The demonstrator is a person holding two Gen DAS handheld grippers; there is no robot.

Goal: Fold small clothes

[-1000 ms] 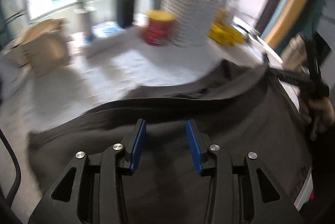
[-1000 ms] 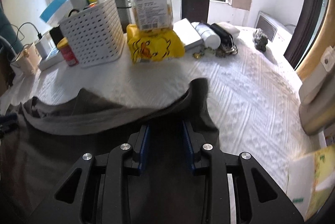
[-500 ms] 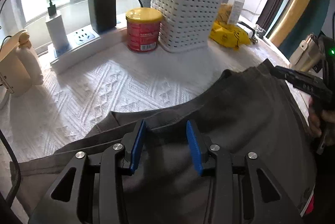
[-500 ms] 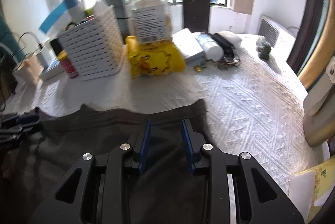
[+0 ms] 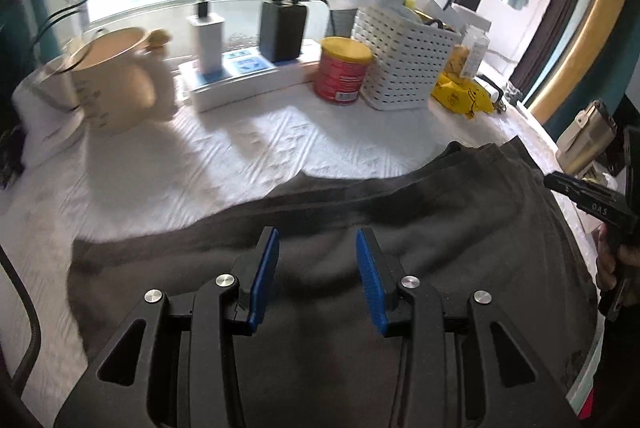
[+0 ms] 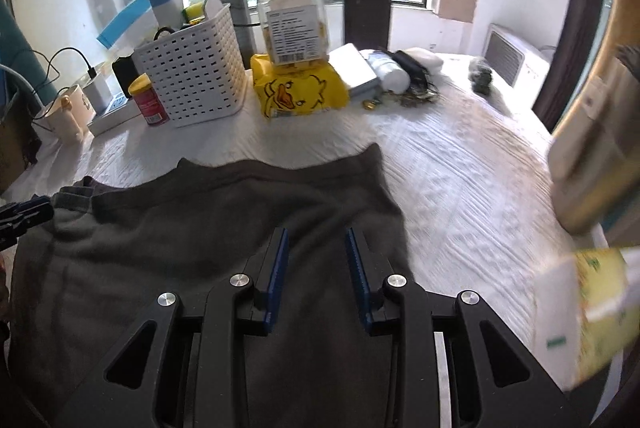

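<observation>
Left wrist view: the left gripper hovers with blue pads parted and nothing between them, above the dark grey garment spread on the white quilted cover. A clean fold probably needs a pinch at the hem toward 12 o'clock. The garment's near part is hidden.

Right wrist view: the right gripper is likewise parted and empty over the garment; at 9 o'clock only the left gripper's tips show.

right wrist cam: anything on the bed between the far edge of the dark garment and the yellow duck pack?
Nothing. In the right wrist view, only bare white bedspread lies between the dark garment and the yellow duck pack.
</observation>
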